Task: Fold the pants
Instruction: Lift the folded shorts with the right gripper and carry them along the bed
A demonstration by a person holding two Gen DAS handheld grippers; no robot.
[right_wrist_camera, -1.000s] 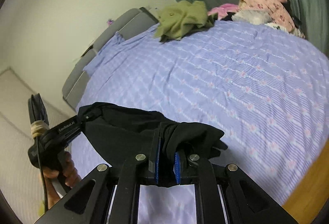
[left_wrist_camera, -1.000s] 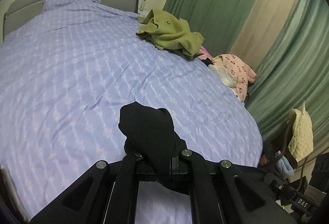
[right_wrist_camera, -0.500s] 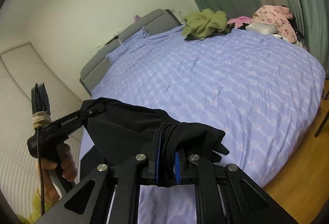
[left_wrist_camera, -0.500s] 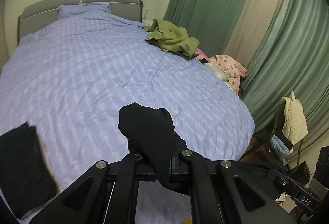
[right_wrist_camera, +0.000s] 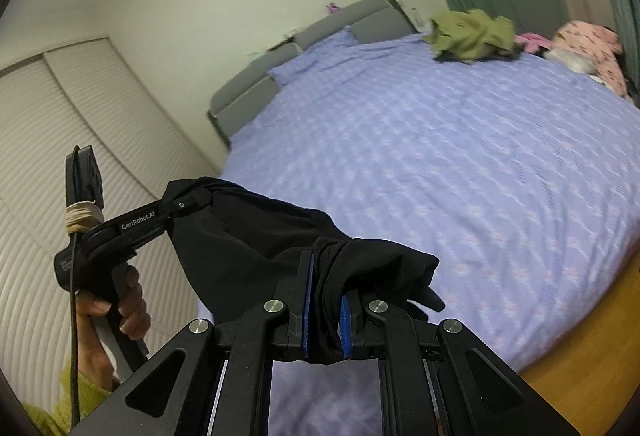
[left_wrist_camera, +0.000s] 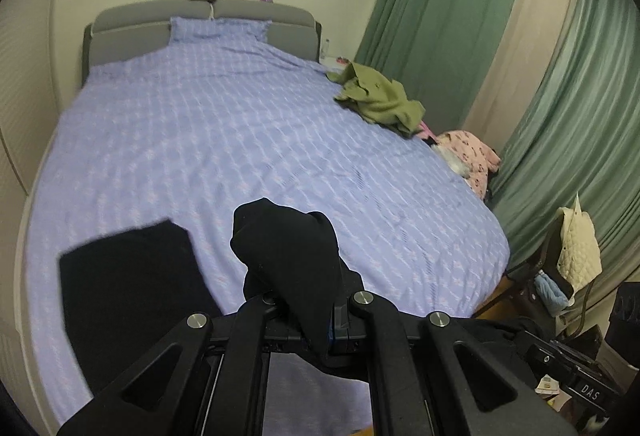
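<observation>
Between two tongs (right_wrist_camera: 325, 310), one pants (right_wrist_camera: 248, 236).

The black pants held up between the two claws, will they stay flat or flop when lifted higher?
Probably flop: the black pants sag between the left claw and right claw. They bunch into soft folds at the grip, so likely thin and light. A hanging part looks motion-blurred, suggesting it swings.

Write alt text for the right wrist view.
The right gripper clamps bunched black pants, whose other end the left gripper holds up at left. Beyond lies a lavender bed with an olive garment.
</observation>
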